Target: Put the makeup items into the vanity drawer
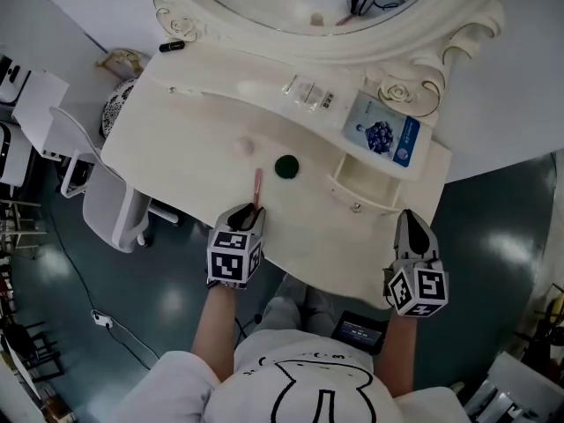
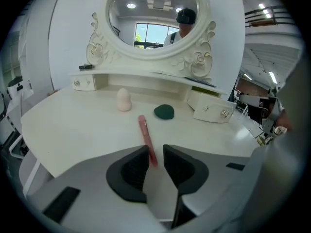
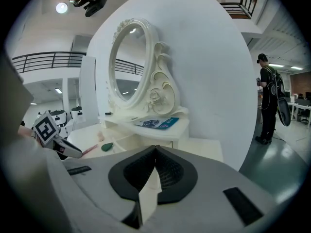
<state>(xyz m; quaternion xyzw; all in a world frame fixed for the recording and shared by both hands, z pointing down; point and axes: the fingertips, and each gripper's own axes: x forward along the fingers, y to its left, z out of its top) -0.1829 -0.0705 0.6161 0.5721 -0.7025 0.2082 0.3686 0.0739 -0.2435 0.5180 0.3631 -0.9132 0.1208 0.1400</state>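
The pink stick (image 1: 257, 186) lies flat on the tabletop (image 1: 189, 135), near the middle of the front edge, with its length pointing toward the back. Its near end sits between the tips of the left claw (image 1: 253, 213). The left gripper view shows what the head view hides: the left claw (image 2: 155, 154) has its jaws a little apart, the gap is wider than the stick (image 2: 146, 137), and neither pad presses on it.

A pink sponge (image 1: 244, 147) stands upright further back. A green puff (image 1: 286, 166) lies to the right of the stick, between it and the open drawer (image 1: 377, 181) at the tabletop's right end. In the left gripper view the sponge (image 2: 124, 100), puff (image 2: 164, 111) and drawer (image 2: 211, 110) stand apart from one another.

The right claw (image 1: 411, 220) hangs at the front right edge, just in front of the drawer. The right gripper view shows this claw (image 3: 155, 150) with its jaws together and nothing between them. Only that view shows a person (image 3: 269, 106) standing well off on the floor.

Bare tabletop runs from the stick to the left edge. A blue packet (image 1: 383, 137) lies on the shelf above the drawer.
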